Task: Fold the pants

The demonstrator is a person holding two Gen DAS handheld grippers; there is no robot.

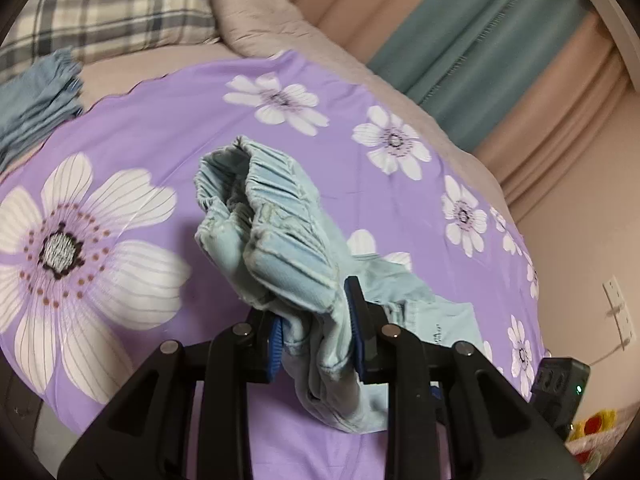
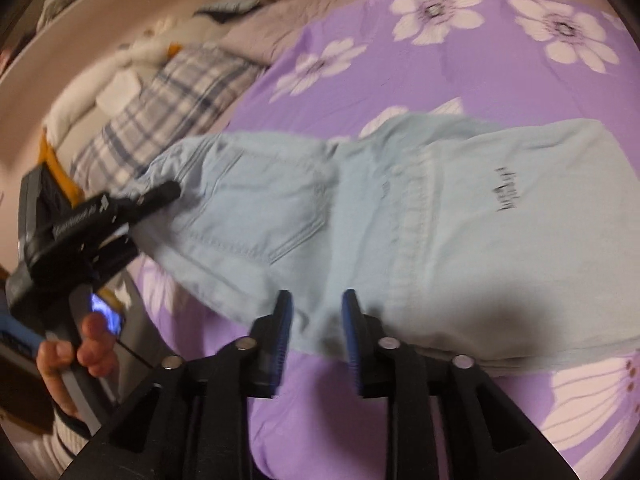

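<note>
Light blue pants [image 2: 400,220] lie partly folded on a purple flowered bedspread [image 2: 400,48]. My left gripper [image 1: 316,320] is shut on the bunched elastic waistband of the pants [image 1: 264,216] and lifts it above the bed. It also shows in the right wrist view [image 2: 160,196], at the left end of the pants. My right gripper [image 2: 316,320] is open and empty, hovering just above the near edge of the pants. Black print shows on one leg [image 2: 506,192].
A folded blue garment [image 1: 36,100] lies at the far left of the bed. A plaid pillow [image 1: 120,4] and a beige quilt [image 1: 260,12] lie at the head. Curtains [image 1: 480,40] hang beyond the bed's right edge. A wall socket [image 1: 618,308] is lower right.
</note>
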